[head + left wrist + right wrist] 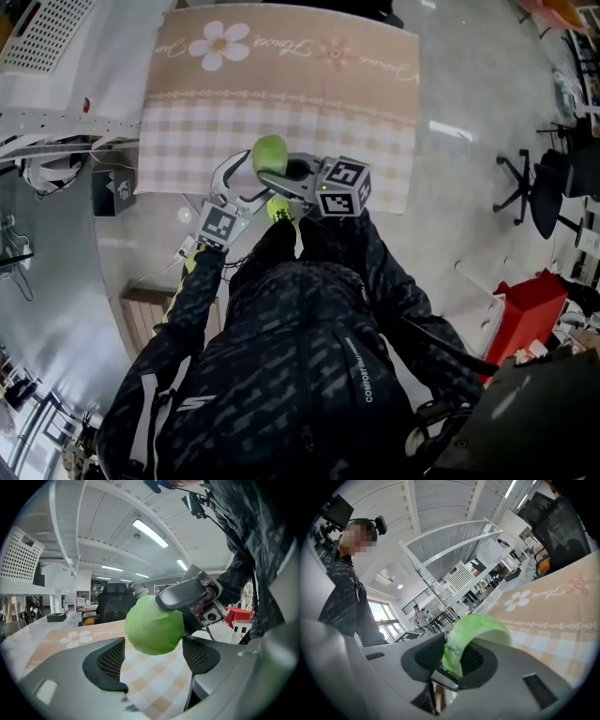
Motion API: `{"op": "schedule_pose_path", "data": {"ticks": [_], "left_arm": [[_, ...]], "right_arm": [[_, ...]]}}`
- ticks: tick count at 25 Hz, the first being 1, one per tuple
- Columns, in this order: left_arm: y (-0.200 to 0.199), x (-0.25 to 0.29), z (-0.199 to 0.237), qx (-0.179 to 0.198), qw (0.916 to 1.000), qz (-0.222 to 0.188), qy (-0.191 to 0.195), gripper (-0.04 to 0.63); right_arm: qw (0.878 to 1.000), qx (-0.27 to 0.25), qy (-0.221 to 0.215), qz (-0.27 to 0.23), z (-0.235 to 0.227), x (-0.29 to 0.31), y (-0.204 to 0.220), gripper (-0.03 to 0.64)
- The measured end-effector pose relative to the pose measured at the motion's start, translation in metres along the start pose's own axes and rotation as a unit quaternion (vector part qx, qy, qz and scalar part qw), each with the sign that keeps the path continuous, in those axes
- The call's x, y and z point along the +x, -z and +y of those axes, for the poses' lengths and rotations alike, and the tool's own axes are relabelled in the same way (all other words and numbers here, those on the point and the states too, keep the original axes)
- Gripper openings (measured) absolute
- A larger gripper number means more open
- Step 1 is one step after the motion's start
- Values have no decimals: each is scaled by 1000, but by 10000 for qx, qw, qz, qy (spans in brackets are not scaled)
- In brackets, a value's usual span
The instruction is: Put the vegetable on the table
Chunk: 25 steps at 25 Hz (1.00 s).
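A round green cabbage (270,155) hangs over the near edge of the table's beige checked cloth (281,103). My right gripper (278,171) reaches in from the right and is shut on it. In the right gripper view the leafy green cabbage (474,630) sits clamped between the two dark pads (426,656). My left gripper (230,180) stands open just left of the cabbage, not touching it. In the left gripper view the cabbage (154,626) floats ahead of my left gripper (153,660), with a right gripper finger (180,595) pressed on its top.
A white perforated basket and metal rack (47,42) stand at the far left. A black box (112,187) and a wooden stool (141,314) sit on the floor below the table. Black office chairs (548,187) and a red bag (530,300) are to the right.
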State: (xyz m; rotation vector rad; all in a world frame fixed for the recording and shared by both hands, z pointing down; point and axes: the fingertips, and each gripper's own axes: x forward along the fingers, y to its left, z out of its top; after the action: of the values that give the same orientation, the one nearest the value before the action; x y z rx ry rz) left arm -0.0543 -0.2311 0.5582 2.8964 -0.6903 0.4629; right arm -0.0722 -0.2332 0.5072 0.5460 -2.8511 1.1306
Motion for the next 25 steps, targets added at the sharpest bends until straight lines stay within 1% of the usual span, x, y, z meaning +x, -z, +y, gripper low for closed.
{"op": "schedule_pose_path", "data": {"ticks": [4, 6, 13, 17, 22, 25], "left_arm": [[3, 8, 4, 38, 9999, 127, -10, 374], [5, 12, 7, 92, 9999, 116, -32, 371], [24, 16, 25, 99, 9996, 237, -127, 371], [32, 16, 31, 94, 9993, 330, -151, 371], [47, 22, 33, 26, 9987, 500, -110, 371], [52, 26, 34, 81, 9987, 504, -72, 371]], "right_arm": [[9997, 144, -180, 2, -8, 1, -1, 81], [9994, 228, -245, -7, -14, 3, 0, 80], [9989, 325, -335, 71, -32, 19, 5, 80], [9987, 366, -348, 98, -39, 25, 8, 80], [9981, 537, -269, 127, -54, 27, 18, 80], [9979, 588, -223, 160, -63, 29, 23, 80]]}}
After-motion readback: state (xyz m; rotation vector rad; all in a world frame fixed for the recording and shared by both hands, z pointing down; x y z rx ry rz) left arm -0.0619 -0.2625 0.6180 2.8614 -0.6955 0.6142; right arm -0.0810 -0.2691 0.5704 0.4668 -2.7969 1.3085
